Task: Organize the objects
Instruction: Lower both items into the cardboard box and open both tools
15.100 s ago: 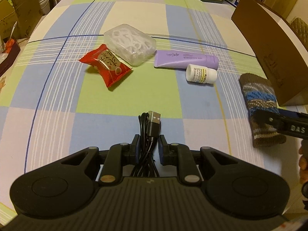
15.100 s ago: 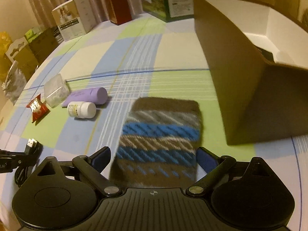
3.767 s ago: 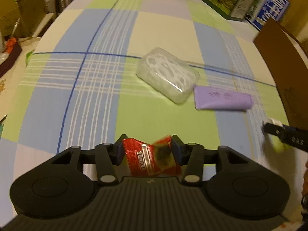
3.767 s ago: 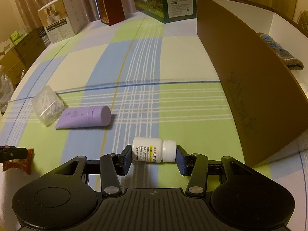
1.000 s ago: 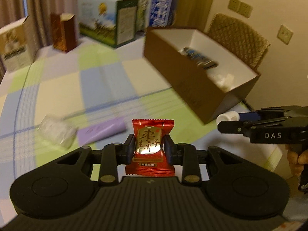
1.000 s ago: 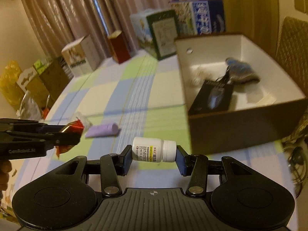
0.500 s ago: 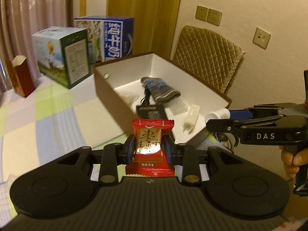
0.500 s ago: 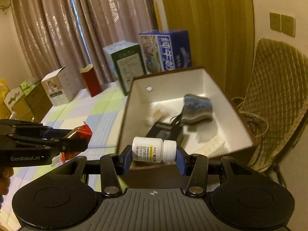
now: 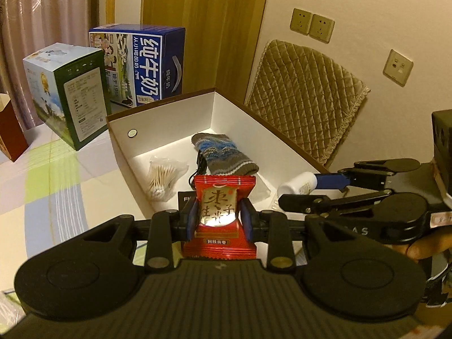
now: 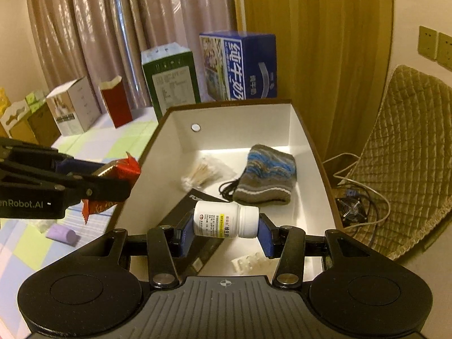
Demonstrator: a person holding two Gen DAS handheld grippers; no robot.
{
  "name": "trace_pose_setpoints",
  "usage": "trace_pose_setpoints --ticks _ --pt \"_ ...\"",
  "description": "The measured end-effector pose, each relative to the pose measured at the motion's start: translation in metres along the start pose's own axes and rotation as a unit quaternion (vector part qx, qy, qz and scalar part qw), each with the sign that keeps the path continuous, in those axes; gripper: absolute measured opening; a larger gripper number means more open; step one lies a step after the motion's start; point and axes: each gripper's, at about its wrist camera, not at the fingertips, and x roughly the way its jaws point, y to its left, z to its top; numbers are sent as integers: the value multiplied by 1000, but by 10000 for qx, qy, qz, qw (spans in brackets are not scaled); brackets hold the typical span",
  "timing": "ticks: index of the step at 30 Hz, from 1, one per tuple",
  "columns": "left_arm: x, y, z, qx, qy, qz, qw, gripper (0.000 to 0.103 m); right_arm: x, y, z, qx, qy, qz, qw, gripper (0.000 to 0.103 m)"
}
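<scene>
Hands first, from left to right: our left gripper pinches the red snack packet by its two side edges, and the packet stands upright between the pads, over the near wall of the brown box. We judge the packet light and soft, a crinkly foil that can slide, so the sealed edges are a good place to hold it; the filled middle could be crushed.

Further right, our right gripper is closed on the white pill bottle, which lies sideways between the pads, bottom on one pad and cap on the other. It hangs above the open box. The bottle looks stiff and smooth, probably light; it may turn or slip in this end-to-end hold, so a grip across the body would be more sure.

Inside the box already lie a bag of cotton swabs, a knitted pouch and a black flat box. On the table a purple tube is not yet put away.
</scene>
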Motion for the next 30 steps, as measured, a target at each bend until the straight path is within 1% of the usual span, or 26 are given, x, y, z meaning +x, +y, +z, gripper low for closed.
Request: trace_pose_setpoints --ticks 8,16,22,24,26,30 --pt "32 4 15 -77 170 97 9998 27 29 -13 7 -95 303 123 9994 44" --pt "53 12 21 -118 312 202 9992 27 58 -19 10 -83 615 249 9978 44" --pt "65 18 23 -152 415 279 9986 27 70 -23 13 -19 659 292 9974 45" --pt "69 20 24 -158 443 300 9984 27 72 -25 14 23 661 283 9974 47" --pt "73 22 25 -170 475 319 9982 27 74 -27 15 59 669 280 9973 50" --pt "84 26 31 -147 534 391 9977 27 78 -30 18 126 659 251 9974 52"
